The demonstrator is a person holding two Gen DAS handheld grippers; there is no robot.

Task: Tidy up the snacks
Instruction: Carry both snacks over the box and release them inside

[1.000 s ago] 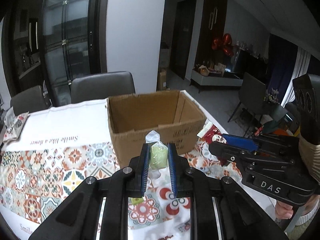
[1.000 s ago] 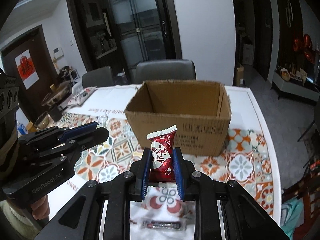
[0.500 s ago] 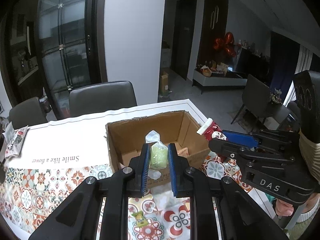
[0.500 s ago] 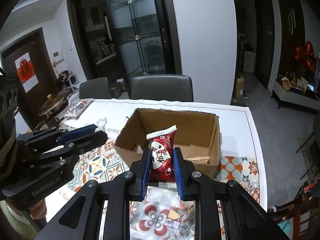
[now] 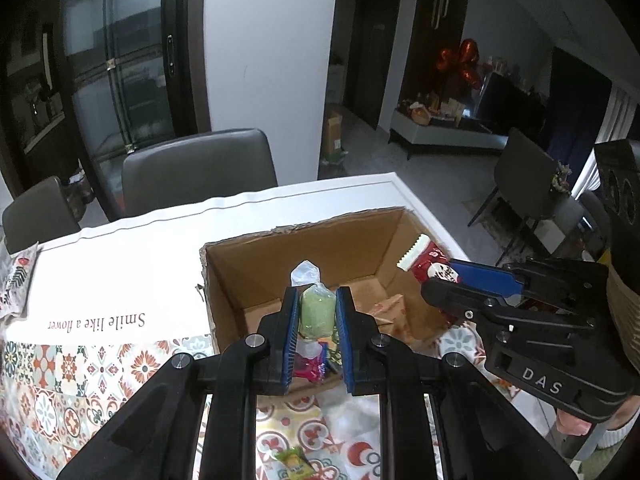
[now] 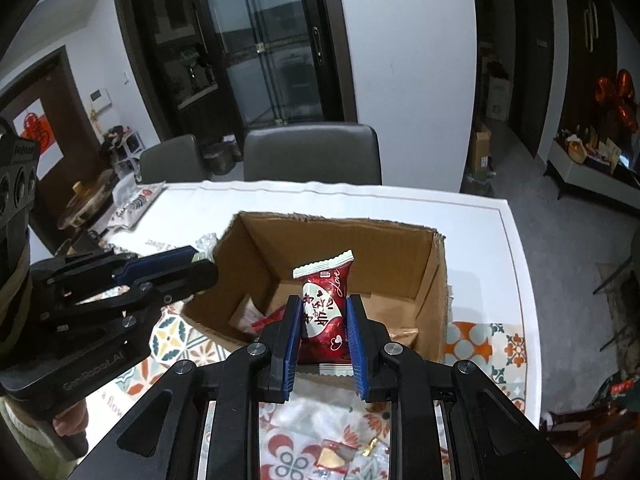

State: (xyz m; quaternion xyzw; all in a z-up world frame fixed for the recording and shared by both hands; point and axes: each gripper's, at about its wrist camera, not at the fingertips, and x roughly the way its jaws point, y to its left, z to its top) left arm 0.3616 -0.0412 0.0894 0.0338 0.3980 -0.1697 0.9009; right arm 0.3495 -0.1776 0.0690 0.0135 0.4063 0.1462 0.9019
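Note:
An open cardboard box [image 5: 304, 248] stands on the table; it also shows in the right wrist view [image 6: 436, 280]. My left gripper [image 5: 317, 316] is shut on a pale green snack in clear wrap [image 5: 316, 312] and holds it above the box's near edge. My right gripper [image 6: 323, 320] is shut on a red heart-print snack packet [image 6: 324, 308], held over the box's near side. Several wrapped snacks [image 6: 250, 314] lie on the box floor. The right gripper with its packet [image 5: 430, 264] shows at the right of the left wrist view. The left gripper [image 6: 192, 266] shows at the left of the right wrist view.
The table has a patterned cloth [image 5: 80, 368] and a white runner with text [image 5: 96, 322]. Loose small snacks lie near me [image 5: 294, 460] [image 6: 334, 456]. Grey chairs [image 5: 196, 168] stand behind the table. A packet [image 5: 16, 280] lies at the far left edge.
Both grippers have risen and moved forward with their snacks, from in front of the box to above its near edge. The inside of the box is now visible.

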